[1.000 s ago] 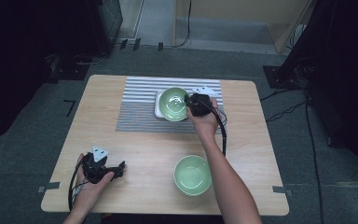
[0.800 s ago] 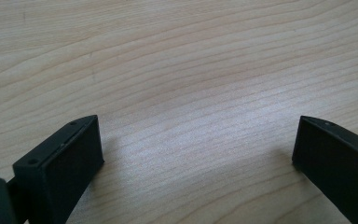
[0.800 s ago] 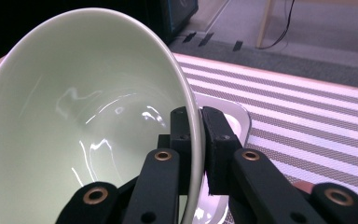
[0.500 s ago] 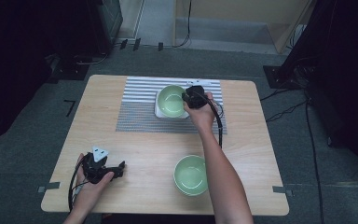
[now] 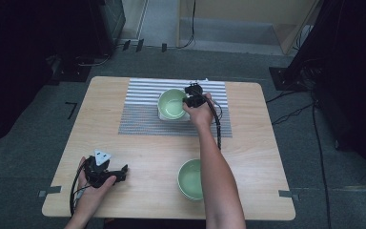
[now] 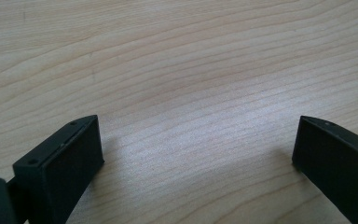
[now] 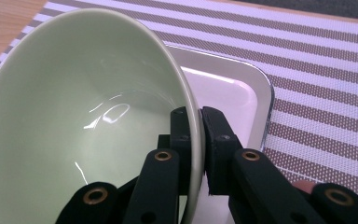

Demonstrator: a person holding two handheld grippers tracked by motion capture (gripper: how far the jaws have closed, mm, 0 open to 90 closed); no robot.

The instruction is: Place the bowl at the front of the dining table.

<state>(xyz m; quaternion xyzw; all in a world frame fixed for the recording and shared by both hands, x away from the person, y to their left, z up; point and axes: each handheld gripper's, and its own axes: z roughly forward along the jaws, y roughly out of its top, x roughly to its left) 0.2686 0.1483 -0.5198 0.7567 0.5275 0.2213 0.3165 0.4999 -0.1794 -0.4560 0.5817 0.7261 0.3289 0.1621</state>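
Now the pale green bowl [image 7: 88, 116] sits tilted over the white tray [image 7: 242, 88] on the striped mat [image 5: 138, 117], having shifted slightly leftward; the right claw [image 7: 200, 135] stays clenched on its rim, so placing seems unfinished. Left claw [image 6: 193, 154] rests released on the tabletop [image 5: 267, 157].

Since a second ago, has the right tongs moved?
Yes. The right tongs, shut on the rim of the green bowl, has shifted left across the striped mat, whose right edge it was nearer before; the bowl went with it.
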